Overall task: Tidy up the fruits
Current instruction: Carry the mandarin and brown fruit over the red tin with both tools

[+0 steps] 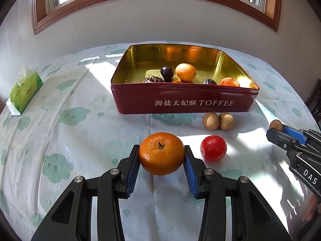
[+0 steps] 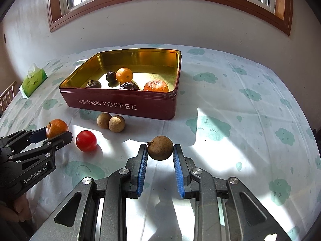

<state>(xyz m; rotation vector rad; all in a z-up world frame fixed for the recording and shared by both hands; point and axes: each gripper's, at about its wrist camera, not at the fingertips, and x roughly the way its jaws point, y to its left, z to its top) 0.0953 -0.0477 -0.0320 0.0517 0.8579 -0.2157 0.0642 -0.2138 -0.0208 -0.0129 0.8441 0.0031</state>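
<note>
My left gripper (image 1: 161, 154) is shut on an orange mandarin (image 1: 161, 153), held in front of the red toffee tin (image 1: 180, 102); it also shows in the right wrist view (image 2: 56, 128). My right gripper (image 2: 160, 148) is shut on a brown longan (image 2: 160, 147), also seen at the right of the left wrist view (image 1: 275, 125). The tin (image 2: 124, 105) holds two oranges (image 1: 186, 71) (image 1: 229, 82) and three dark fruits (image 1: 167, 72). On the cloth in front of the tin lie two longans (image 1: 217, 121) and a red tomato (image 1: 213, 148).
A green tissue pack (image 1: 24, 92) lies at the table's far left. A white wall and a wood-framed window stand behind the table. A chair back (image 2: 7, 95) shows past the left edge. The cloth has cloud prints and sunlit patches.
</note>
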